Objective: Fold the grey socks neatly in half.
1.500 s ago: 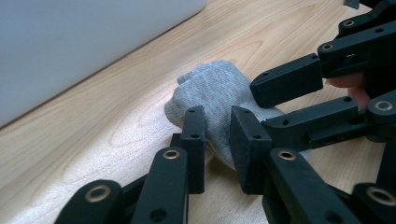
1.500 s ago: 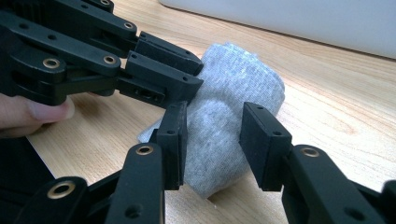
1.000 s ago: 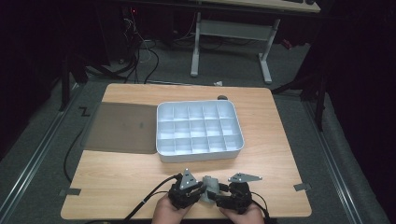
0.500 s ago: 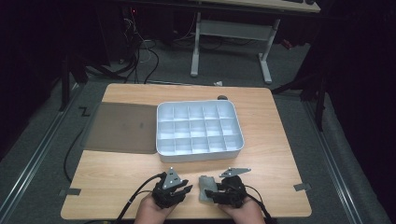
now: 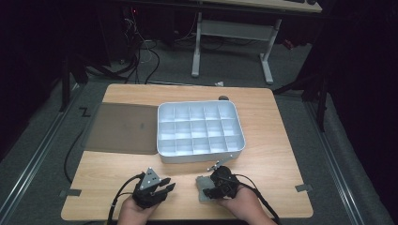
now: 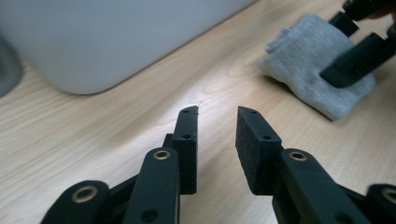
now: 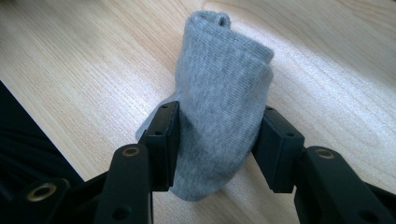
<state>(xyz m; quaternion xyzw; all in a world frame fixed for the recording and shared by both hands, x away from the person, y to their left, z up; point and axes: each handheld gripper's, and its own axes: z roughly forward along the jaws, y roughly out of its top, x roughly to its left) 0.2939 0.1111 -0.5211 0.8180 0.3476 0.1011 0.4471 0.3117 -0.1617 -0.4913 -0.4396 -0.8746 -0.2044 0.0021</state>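
Nearest to the person, at the front edge of the worktop (image 5: 281,140), both hands hold their tools. The right gripper (image 7: 217,142) has its jaws set on the two sides of a folded grey sock (image 7: 224,107), and the fabric is pressed in between the pads, so the jaws are closed on it. The sock lies on the wood with its rolled end pointing away from the gripper. From above, the same sock (image 5: 202,187) shows as a small grey patch just to the left of the right gripper (image 5: 217,183), near the front edge.

The left gripper (image 6: 217,126) holds nothing. Its jaws stand apart with a clear gap and only bare wood between them. It rests a little to the left of the sock, near but not touching, and points toward it; in its own view the sock (image 6: 313,79) lies further off at the right with the other gripper's jaws on it.

Further away, in the middle of the worktop, stands a white tray (image 5: 162,136) divided into many small compartments. As far as I can see, all of them are empty. Beside it at the left lies a dark flat lid (image 5: 122,127), touching the side of the tray.

My judgement is that the work is at an early step: the sock is folded and gripped, but not yet lifted. Carrying it to the tray and putting it in a compartment is left to do.
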